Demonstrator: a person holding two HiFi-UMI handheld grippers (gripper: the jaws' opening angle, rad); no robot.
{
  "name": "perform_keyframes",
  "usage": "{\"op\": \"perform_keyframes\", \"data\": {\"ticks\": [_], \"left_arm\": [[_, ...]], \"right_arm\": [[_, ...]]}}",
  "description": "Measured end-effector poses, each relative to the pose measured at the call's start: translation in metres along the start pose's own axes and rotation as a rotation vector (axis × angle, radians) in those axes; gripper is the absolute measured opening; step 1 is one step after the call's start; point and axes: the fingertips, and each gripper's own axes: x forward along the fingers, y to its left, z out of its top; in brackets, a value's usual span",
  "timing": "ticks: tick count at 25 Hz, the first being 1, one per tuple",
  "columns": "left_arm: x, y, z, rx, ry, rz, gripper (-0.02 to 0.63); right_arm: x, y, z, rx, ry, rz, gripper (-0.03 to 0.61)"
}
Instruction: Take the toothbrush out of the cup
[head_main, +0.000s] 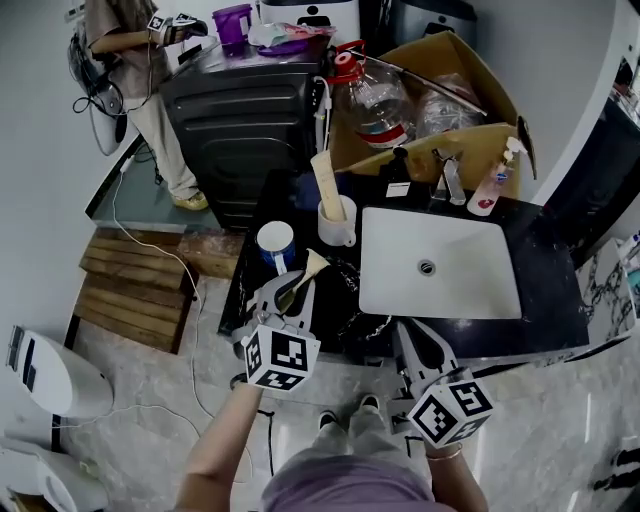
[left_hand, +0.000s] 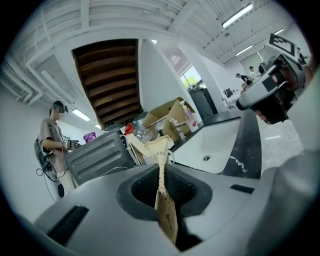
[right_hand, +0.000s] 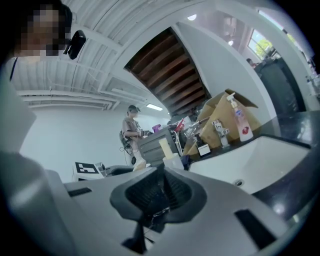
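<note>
My left gripper (head_main: 297, 287) is shut on a toothbrush in a beige paper wrapper (head_main: 306, 271), held over the black counter's front left part. In the left gripper view the wrapper (left_hand: 161, 176) stands pinched between the jaws, its top flaring out. A blue-and-white cup (head_main: 275, 243) stands just left of and behind the gripper. Further back a white mug (head_main: 340, 227) holds another beige wrapped packet (head_main: 327, 185). My right gripper (head_main: 414, 343) hangs at the counter's front edge below the sink, shut with nothing in it (right_hand: 159, 192).
A white sink basin (head_main: 440, 262) fills the counter's middle, with a faucet (head_main: 450, 178) and a soap bottle (head_main: 492, 188) behind. A cardboard box (head_main: 470, 90) and a large water bottle (head_main: 375, 100) stand at the back. A person (head_main: 140, 70) stands far left by a black cabinet (head_main: 240, 120).
</note>
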Motion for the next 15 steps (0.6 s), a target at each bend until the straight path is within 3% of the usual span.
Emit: {"op": "perform_keyframes", "data": {"ticks": [15], "left_arm": [[0.055, -0.041, -0.036, 0.094, 0.217, -0.128, 0.031]], "right_arm": [[-0.002, -0.037, 0.007, 0.027, 0.004, -0.038, 0.026]]}}
